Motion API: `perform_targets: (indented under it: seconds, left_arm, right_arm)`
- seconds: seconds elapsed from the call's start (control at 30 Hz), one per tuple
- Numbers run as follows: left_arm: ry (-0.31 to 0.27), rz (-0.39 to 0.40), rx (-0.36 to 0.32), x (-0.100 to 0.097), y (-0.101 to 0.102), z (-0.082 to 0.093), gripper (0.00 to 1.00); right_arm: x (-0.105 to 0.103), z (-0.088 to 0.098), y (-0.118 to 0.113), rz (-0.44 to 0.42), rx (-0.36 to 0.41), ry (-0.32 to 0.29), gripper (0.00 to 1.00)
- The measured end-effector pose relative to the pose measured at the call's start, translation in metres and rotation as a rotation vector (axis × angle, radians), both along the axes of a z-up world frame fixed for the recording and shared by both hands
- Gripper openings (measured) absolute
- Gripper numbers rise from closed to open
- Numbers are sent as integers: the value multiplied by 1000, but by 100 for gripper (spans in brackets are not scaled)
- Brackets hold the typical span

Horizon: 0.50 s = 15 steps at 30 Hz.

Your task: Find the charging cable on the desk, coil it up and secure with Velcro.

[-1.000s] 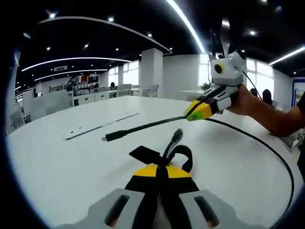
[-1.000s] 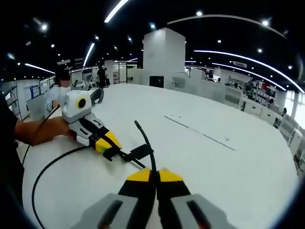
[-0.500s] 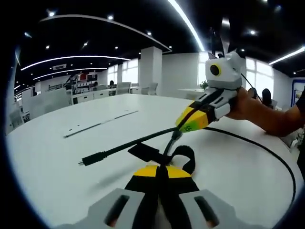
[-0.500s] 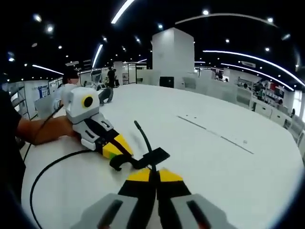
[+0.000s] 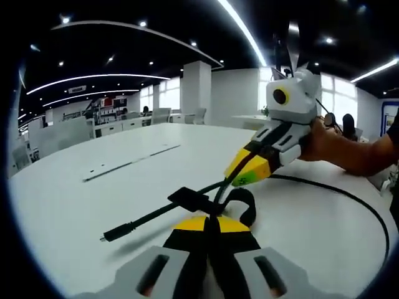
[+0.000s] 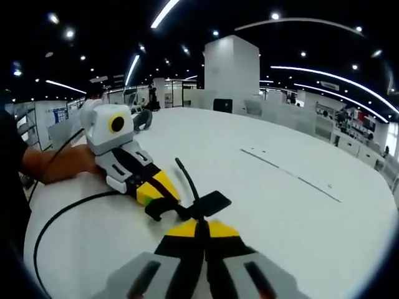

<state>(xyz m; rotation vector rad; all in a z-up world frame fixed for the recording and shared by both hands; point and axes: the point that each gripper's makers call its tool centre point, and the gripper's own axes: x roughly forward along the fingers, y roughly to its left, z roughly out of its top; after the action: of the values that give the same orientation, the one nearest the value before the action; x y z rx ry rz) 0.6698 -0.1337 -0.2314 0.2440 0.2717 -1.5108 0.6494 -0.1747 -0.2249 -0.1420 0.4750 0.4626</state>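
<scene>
A black charging cable (image 5: 156,213) runs across the white table (image 5: 68,205), its plug end (image 5: 108,237) hanging just above the tabletop. My left gripper (image 5: 209,219) is shut on the cable where a black Velcro strap (image 5: 192,199) is attached. My right gripper (image 5: 244,177) enters from the right, shut on the same cable close above the strap. In the right gripper view my right gripper (image 6: 198,223) is shut with the cable end (image 6: 184,173) sticking out past it. There the left gripper (image 6: 159,194) sits right beside the strap tab (image 6: 213,202).
The rest of the cable sweeps in a wide loop (image 5: 352,199) over the table, also visible as a loop (image 6: 53,218). A thin seam (image 5: 131,163) crosses the tabletop. A person's hand (image 5: 336,146) holds the right gripper. Office desks and chairs stand far behind.
The right gripper has come down and closer to the left gripper, carrying the cable. The plug end has swung lower and nearer to the left gripper's side of the table.
</scene>
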Motion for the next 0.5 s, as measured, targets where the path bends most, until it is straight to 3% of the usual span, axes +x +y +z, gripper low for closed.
perform_targets:
  seconds: [0.5]
  left_arm:
    - [5, 3, 1, 0, -6, -7, 5]
  right_arm:
    - [2, -15, 5, 24, 2, 20, 5]
